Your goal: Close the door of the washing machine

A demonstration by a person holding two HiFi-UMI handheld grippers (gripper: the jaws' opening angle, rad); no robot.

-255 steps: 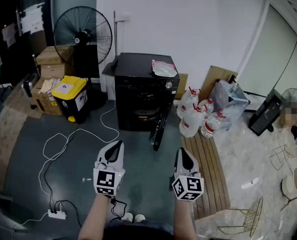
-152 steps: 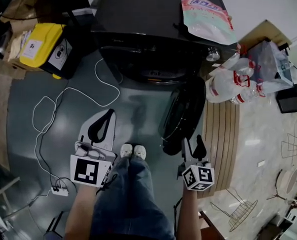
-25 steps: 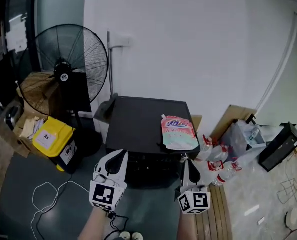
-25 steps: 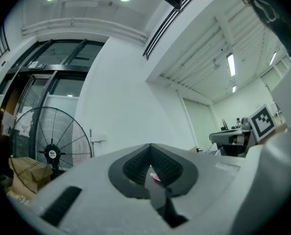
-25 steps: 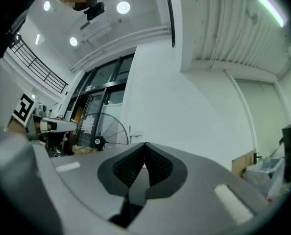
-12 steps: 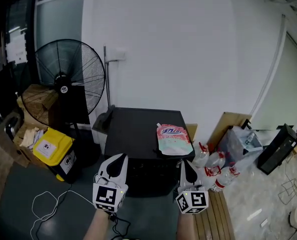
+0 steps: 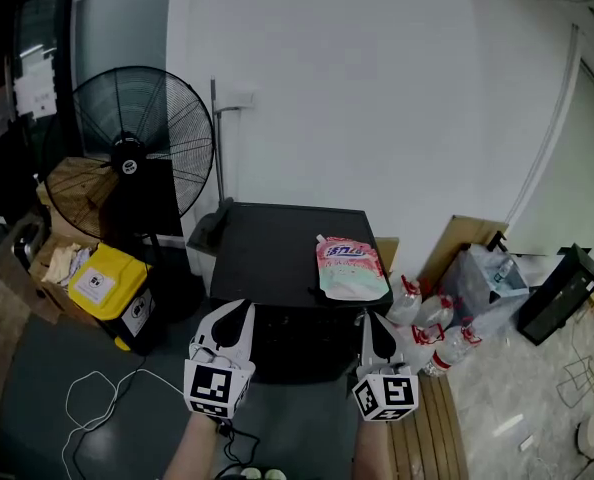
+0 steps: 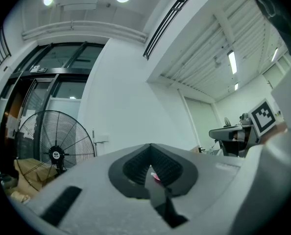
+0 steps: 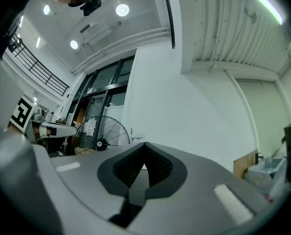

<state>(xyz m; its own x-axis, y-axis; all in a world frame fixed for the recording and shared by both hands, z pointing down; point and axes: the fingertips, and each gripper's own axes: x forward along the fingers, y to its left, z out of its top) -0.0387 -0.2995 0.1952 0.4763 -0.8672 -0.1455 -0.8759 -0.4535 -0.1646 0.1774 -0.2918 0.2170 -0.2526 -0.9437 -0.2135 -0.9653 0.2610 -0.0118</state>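
Note:
The black washing machine [image 7: 277, 253] stands against the white wall in the head view. Its dark front [image 7: 302, 353] shows between my two grippers, and no door sticks out from it. A pink and green detergent pouch [image 7: 349, 268] lies on its top at the right. My left gripper [image 7: 239, 313] is shut and empty, held just short of the machine's front left. My right gripper [image 7: 375, 326] is shut and empty too, by the front right corner. In the gripper views both the left gripper [image 8: 150, 173] and the right gripper [image 9: 144, 168] point slightly upward at the wall.
A large black standing fan [image 7: 137, 138] is left of the machine, with a yellow-lidded bin [image 7: 107, 283] and cardboard boxes [image 7: 62, 198] below it. Water bottles [image 7: 427, 333] and a plastic bag [image 7: 487, 278] crowd the right side. A white cable [image 7: 92, 398] loops on the floor.
The door that hung open at the machine's right in the oldest frames no longer sticks out. Over the last second the head view shifted slightly; both grippers stayed shut and still.

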